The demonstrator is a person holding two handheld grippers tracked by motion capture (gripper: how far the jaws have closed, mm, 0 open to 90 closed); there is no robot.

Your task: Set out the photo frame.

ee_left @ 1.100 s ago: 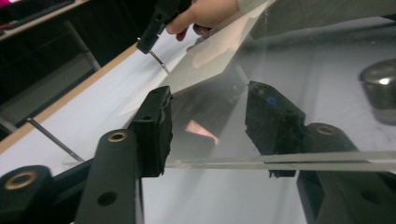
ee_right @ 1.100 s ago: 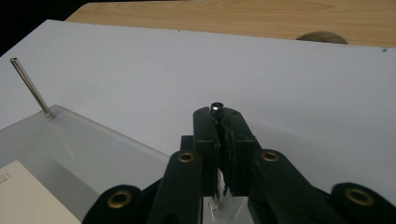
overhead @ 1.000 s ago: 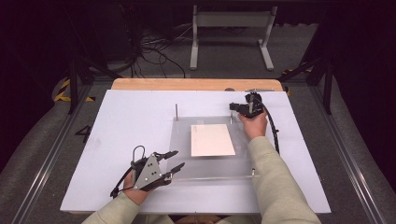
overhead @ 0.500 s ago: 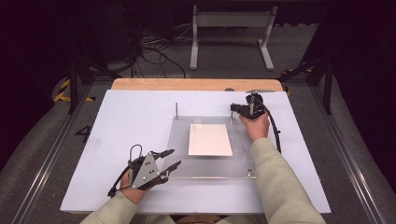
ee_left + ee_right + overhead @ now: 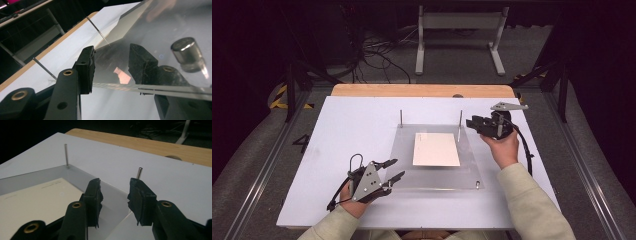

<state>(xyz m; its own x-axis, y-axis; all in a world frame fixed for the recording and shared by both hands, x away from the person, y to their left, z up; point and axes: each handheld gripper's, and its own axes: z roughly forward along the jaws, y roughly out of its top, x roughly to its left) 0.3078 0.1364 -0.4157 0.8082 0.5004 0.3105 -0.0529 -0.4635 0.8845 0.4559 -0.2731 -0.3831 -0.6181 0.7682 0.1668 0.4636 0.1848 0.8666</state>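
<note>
- My left gripper (image 5: 393, 169) sits lower left of the high view; jaws spread, nothing pinched; tips at the near-left edge of the clear plate (image 5: 402, 175)
- Left gripper view: left gripper (image 5: 111, 62) jaws straddle the plate (image 5: 160, 37) edge, one above it and one seen through it; can't tell if they touch it; a short metal stud (image 5: 188, 53) stands on the plate at right
- My right gripper (image 5: 474, 122) is right of centre in the high view, jaws apart and empty, just beside the right rear pin (image 5: 460, 120)
- Right gripper view: pin (image 5: 139, 173) rises just behind the gap between the jaws; second pin (image 5: 66, 155) upper left
- Sheet of paper (image 5: 436, 149) lies flat mid-plate, centre frame; white board (image 5: 352, 125) under everything
</note>
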